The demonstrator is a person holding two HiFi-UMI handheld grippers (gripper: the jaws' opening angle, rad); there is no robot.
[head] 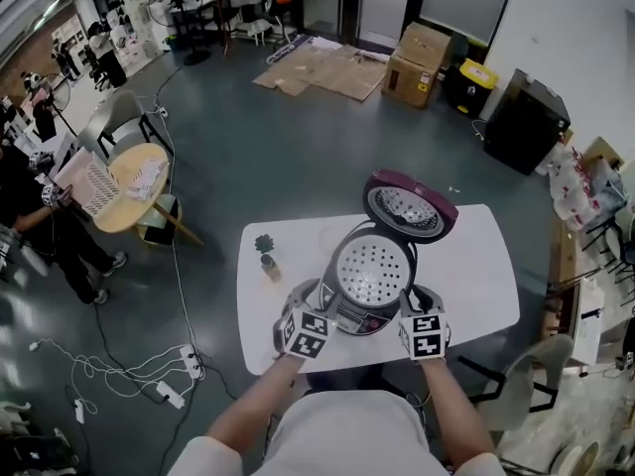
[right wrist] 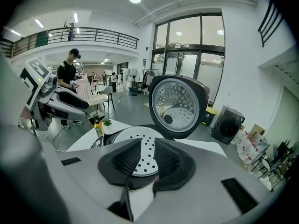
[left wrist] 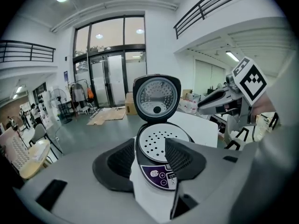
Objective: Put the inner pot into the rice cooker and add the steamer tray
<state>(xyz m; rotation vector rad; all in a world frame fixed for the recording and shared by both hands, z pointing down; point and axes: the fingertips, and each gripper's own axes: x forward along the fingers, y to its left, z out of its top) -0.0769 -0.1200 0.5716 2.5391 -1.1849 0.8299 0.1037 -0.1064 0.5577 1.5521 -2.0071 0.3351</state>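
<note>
The rice cooker (head: 349, 310) stands on the white table (head: 476, 266) with its purple lid (head: 409, 204) tipped up and back. The perforated steamer tray (head: 372, 269) lies flat in its mouth; the inner pot is hidden under it. My left gripper (head: 310, 303) hovers at the cooker's front left and my right gripper (head: 421, 305) at its front right, both clear of it. In the left gripper view the jaws of the left gripper (left wrist: 150, 148) stand apart, with the tray (left wrist: 156, 135) beyond them. The right gripper (right wrist: 148, 147) shows a narrower gap with nothing between its pads (right wrist: 170, 160).
A small potted plant and a yellow bottle (head: 267, 254) stand at the table's left. A chair (head: 526, 375) sits at the near right. On the floor are cables and a power strip (head: 174, 375), a round table (head: 139, 181), cardboard boxes (head: 417, 62) and people at the left.
</note>
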